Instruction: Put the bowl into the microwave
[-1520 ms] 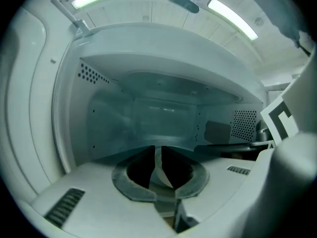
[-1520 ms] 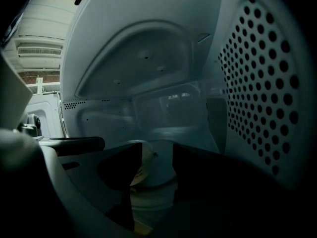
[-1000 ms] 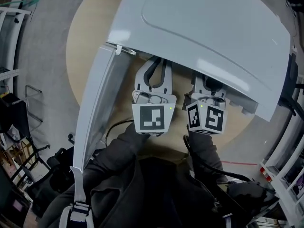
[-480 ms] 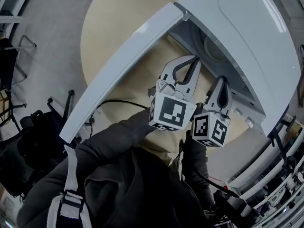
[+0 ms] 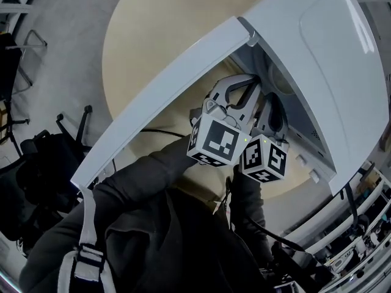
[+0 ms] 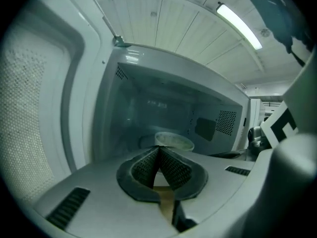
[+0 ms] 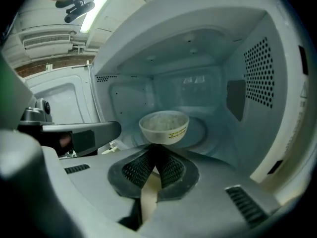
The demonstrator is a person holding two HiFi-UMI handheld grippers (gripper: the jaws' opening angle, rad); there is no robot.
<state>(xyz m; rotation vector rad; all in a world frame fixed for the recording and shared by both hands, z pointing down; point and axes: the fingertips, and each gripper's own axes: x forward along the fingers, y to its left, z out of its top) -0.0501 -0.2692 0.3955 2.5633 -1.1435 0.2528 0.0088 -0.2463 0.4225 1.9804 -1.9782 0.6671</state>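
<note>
White bowl [image 7: 164,127]: it sits on the glass turntable [image 7: 203,133] inside the microwave [image 7: 257,73]. It is straight ahead of our right tongs' tips and just past them, not touching.
Left tongs [image 6: 159,151]: the jaws have just been closing and now press together with nothing between them. The bowl lies ahead of these tips and slightly to their right, deeper in the cavity.
Right tongs [image 7: 157,151]: the jaws have just been closing too and are pressed together on nothing. The bowl stands free of them.
Door [image 5: 171,84]: swung open, out to the left of our left tongs.
Weight: we judge the bowl moderately heavy, since something pale fills it near to the rim. What the filling is we cannot tell.
Stiffness: it looks like glazed ceramic or hard plastic, so rigid, smooth, likely slippery, and breakable if dropped.
Where to hold: we would pinch the rim, one jaw inside and one outside. With two tongs, we would take opposite points of the rim so the load stays level.
Count: one bowl, one microwave, one door, one turntable, two tongs.
</note>
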